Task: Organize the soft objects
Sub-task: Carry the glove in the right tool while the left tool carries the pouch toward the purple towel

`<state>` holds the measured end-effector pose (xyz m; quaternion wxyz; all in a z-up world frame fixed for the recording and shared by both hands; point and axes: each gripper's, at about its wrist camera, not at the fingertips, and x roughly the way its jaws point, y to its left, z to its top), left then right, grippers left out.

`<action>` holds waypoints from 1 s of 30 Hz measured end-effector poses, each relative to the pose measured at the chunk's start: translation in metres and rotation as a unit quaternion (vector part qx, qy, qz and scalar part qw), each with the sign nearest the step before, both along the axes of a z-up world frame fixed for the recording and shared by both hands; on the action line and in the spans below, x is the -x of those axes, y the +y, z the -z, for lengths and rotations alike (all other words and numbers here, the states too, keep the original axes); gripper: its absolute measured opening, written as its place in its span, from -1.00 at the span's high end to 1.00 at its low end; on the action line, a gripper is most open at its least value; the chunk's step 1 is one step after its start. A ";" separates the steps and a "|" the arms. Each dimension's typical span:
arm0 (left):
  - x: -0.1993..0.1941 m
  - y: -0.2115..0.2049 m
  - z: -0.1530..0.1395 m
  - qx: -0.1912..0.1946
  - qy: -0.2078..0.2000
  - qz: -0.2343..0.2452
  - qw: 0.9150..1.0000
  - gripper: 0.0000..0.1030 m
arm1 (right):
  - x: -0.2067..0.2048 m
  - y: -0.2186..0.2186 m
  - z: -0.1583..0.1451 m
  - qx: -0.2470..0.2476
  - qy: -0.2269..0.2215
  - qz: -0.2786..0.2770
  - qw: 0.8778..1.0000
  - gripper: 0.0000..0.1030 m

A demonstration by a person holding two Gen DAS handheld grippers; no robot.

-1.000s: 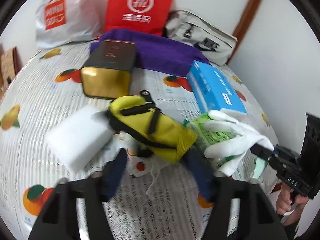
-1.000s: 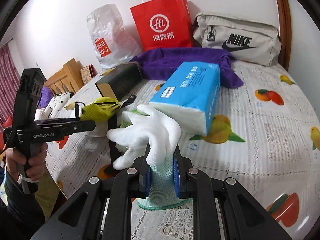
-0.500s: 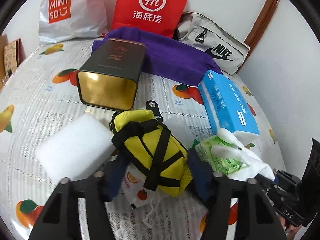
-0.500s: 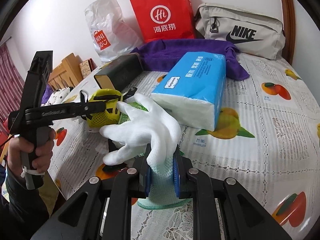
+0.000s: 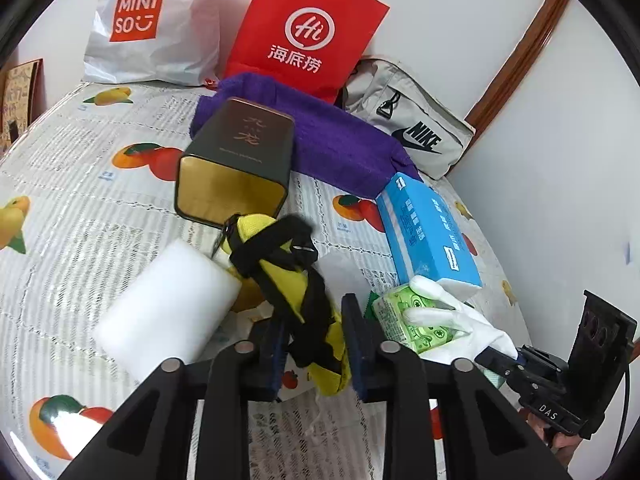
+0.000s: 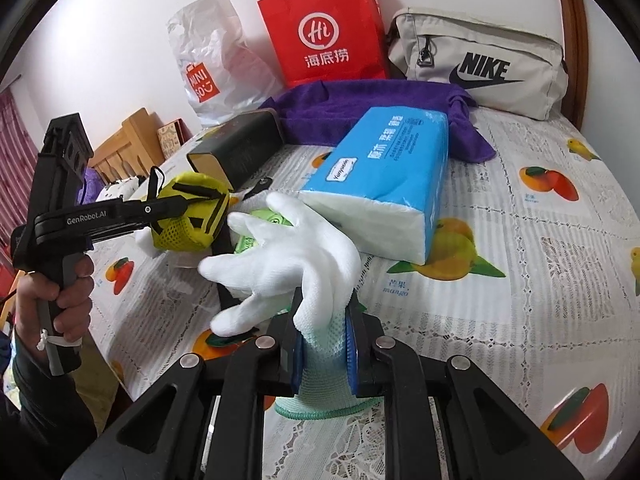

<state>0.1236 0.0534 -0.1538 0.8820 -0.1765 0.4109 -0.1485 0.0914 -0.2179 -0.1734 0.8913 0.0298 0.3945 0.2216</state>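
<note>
bg clutter: red paper bag [image 5: 306,36] and white Miniso bag [image 5: 154,26] upright against wall, grey Nike pouch [image 6: 478,62] beside them, dark tin [image 5: 236,164] lying on its side (gold base showing), fruit-print tablecloth [image 6: 540,248]

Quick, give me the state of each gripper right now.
Left gripper: its fingers have just been closing and now pinch the yellow fabric pouch with black straps.
Right gripper: shut on the mint cuff of the white knit glove.

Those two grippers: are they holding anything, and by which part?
Yes. The right gripper pinches a white glove by its green cuff. The left gripper, whose jaws have just been closing, clamps the near end of a yellow pouch.
</note>
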 end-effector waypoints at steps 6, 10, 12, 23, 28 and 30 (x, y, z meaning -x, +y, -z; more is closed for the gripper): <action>0.006 0.009 -0.004 0.008 -0.007 0.002 1.000 0.72 | 0.009 -0.005 -0.010 0.005 -0.013 0.005 1.000 0.73; 0.012 0.012 -0.010 0.018 -0.019 0.007 1.000 0.72 | 0.014 -0.011 -0.017 -0.005 -0.018 0.012 1.000 0.73; 0.013 0.013 -0.011 0.017 -0.022 0.008 1.000 0.72 | 0.017 -0.011 -0.019 -0.003 -0.021 0.013 1.000 0.73; 0.017 0.036 -0.018 0.004 -0.028 -0.017 0.999 0.73 | 0.026 -0.021 -0.037 -0.002 -0.040 0.030 0.999 0.73; 0.012 0.046 -0.020 0.000 -0.025 -0.033 0.999 0.73 | 0.021 -0.024 -0.041 0.001 -0.040 0.034 0.999 0.73; 0.010 0.050 -0.021 0.004 -0.026 -0.035 0.999 0.72 | 0.020 -0.026 -0.044 -0.004 -0.041 0.034 0.999 0.73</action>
